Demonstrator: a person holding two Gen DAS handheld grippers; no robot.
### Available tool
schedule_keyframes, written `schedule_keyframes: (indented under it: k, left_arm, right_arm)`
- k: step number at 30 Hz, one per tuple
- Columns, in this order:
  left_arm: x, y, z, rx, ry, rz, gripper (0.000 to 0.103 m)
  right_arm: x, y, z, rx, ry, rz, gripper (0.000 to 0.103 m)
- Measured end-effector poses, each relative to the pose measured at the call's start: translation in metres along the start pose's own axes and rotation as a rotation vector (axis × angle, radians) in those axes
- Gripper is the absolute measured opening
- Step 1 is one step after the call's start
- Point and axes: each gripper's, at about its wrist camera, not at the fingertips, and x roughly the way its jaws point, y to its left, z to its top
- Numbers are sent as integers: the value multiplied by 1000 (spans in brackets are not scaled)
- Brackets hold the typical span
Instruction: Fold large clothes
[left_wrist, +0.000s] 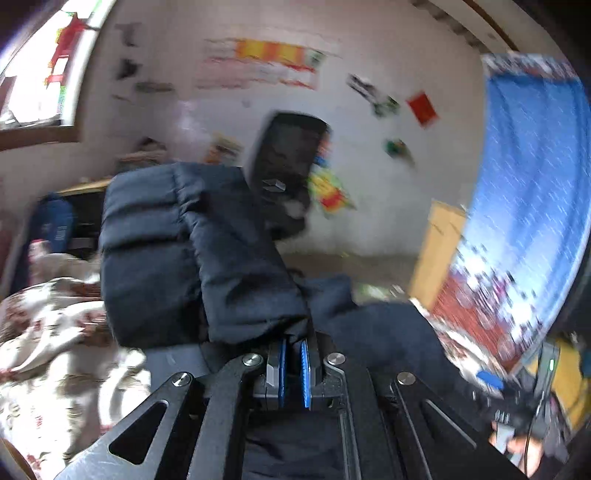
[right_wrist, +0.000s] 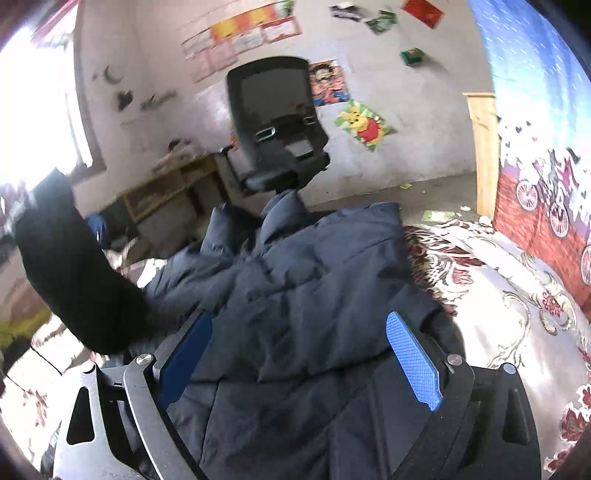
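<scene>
Left gripper (left_wrist: 293, 363): blue pads pressed almost together, pinching a fold of the dark navy padded jacket (left_wrist: 192, 254). The pinched part, possibly a sleeve, rises ahead of and above the fingers and leans to the upper left, its quilted bands running across that line. More navy cloth drapes off to the right of the fingers. Motion blur softens all edges in this view; which part of the garment is held cannot be confirmed.

Right gripper (right_wrist: 299, 354): fingers spread wide, one blue pad (right_wrist: 413, 360) on each side, with the jacket (right_wrist: 295, 295) lying between and beneath them. Whether the pads press on the cloth cannot be told. The garment's long axis runs straight ahead from the fingers, away toward the office chair (right_wrist: 273, 122) by the far wall, where two puffed ends stand up. It lies on a floral bedspread (right_wrist: 498, 280), which shows to the right of the gripper.

A black shape (right_wrist: 74, 266), probably a sleeved arm, crosses left of the right gripper and hides the jacket's left margin. The near hem is cut off by the gripper body.
</scene>
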Motion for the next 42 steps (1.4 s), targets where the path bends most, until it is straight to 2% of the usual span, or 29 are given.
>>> schedule_keyframes:
  k: [5,9,13,18,20,21,22,23,25,28,30,33,35,36,38,42]
  left_arm:
    - [50,-48,-32,103,168,-113,6]
    - [87,-74,-65,155,315,-160,6]
    - [103,-86,-94,212,387,-156,7]
    - [111,-91,-109,222,451,-163,10]
    - [113,-92,-111,214,472,-182,17]
    - [116,-93,-115,207,480,-195,26]
    - [115,-92,-117,196,491,-222,39]
    - [116,-96,-118,189,499,-245,47]
    - [111,-97,-120,188,486,-267,74]
    - [100,-101,-120,228,445,-252,79]
    - [95,-98,-120,228,434,-225,79]
    - [90,-84,-112,182,416,-175,79]
    - [87,-68,-104,133,393,-120,79]
    - [85,-60,-99,108,379,-89,81]
    - [81,-40,-92,69,354,-4,83]
    - [72,-4,-83,31,322,189,83]
  right_arm:
    - [6,-22,3,84,-4,29,93]
    - [8,-48,2,155,-7,32,93]
    - [16,-64,-1,227,4,71,93]
    - [37,-71,-6,291,33,191,93]
    - [47,-66,-8,288,49,230,93]
    - [53,-63,-9,286,62,250,93]
    - [57,-60,-12,285,73,268,93]
    - [61,-57,-14,285,85,287,93]
    - [71,-52,-18,291,117,330,93]
    - [86,-47,-29,321,168,357,93]
    - [102,-42,-36,318,237,298,93]
    - [116,-32,-44,272,298,243,93]
    - [121,-24,-45,255,311,237,91]
    - [124,-17,-46,248,321,248,88]
    - [129,-8,-48,245,343,263,65]
    - [135,6,-60,243,380,264,47]
